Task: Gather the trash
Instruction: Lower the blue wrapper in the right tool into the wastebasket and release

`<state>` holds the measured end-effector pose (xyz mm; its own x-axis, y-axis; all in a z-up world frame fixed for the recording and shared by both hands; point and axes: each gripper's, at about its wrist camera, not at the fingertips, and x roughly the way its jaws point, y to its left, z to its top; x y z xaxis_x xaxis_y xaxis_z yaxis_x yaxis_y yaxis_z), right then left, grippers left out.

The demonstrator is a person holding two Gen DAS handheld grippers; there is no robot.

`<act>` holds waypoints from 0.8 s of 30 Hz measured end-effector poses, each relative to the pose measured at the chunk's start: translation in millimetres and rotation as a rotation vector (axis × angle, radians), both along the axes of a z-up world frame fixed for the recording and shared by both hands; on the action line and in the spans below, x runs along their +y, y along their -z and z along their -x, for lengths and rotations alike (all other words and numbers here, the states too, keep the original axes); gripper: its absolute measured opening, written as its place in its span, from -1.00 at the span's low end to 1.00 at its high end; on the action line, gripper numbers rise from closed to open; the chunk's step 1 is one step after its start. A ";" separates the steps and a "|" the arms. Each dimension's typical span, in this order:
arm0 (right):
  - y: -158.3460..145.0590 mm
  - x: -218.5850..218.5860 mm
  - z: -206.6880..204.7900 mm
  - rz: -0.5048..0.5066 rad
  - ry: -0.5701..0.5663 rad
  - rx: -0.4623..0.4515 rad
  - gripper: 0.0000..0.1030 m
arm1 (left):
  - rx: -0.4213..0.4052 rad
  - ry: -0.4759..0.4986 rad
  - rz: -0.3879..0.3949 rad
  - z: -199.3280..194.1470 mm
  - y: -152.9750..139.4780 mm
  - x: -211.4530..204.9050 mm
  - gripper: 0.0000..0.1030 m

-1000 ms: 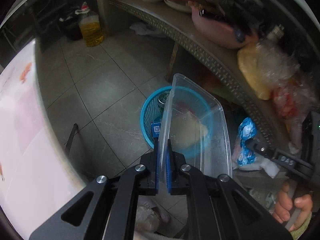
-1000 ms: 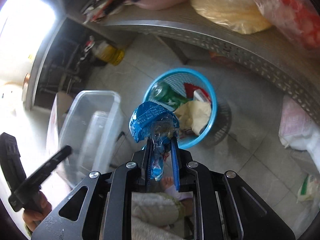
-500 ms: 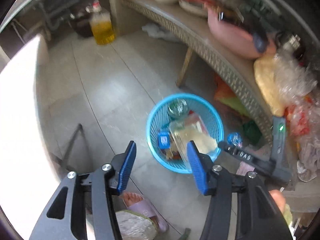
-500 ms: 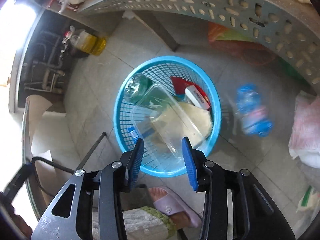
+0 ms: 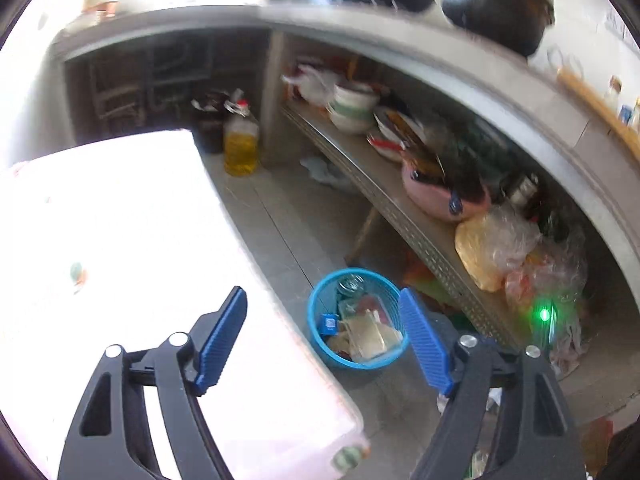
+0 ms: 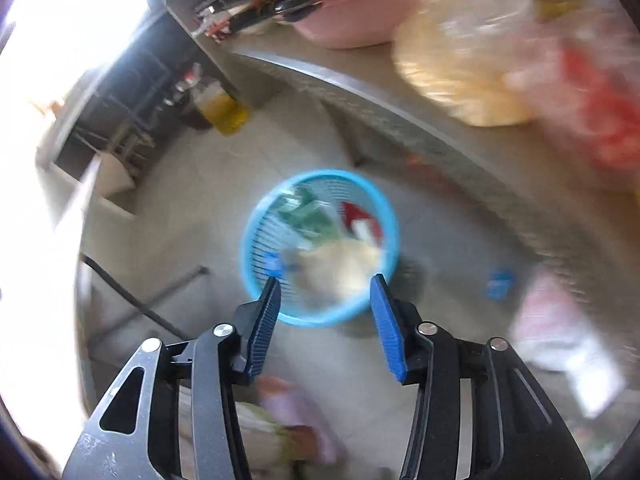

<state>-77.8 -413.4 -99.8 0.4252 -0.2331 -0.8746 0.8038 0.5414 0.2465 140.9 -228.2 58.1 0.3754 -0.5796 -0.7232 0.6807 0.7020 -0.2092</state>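
Blue basket (image 5: 357, 320) on the floor holds the clear tub and scraps; a blue wrapper (image 6: 499, 282) lies outside it. Left gripper (image 5: 323, 340) and right gripper (image 6: 324, 322) have just been opening, both empty.

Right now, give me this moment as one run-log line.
left gripper: open, empty, just opened | right gripper: open, empty, just opened | blue basket: holds trash | blue wrapper: on floor
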 end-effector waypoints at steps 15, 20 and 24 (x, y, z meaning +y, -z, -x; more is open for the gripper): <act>290.7 -57.9 82.1 -0.522 0.502 0.201 0.05 | 0.058 -0.410 0.017 -52.7 21.0 168.1 0.55; 327.2 -106.5 91.7 -0.548 0.765 0.068 0.05 | 0.040 -0.533 0.003 -81.3 15.4 205.1 0.57; 345.9 -139.7 90.2 -0.521 0.856 0.062 0.05 | 0.067 -0.576 -0.017 -97.4 18.8 215.2 0.57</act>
<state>-167.9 -553.0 -445.8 0.2439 -0.0205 -0.9696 0.8915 -0.3889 0.2325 238.3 -13.0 39.3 0.5800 -0.2836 -0.7636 0.1733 0.9589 -0.2245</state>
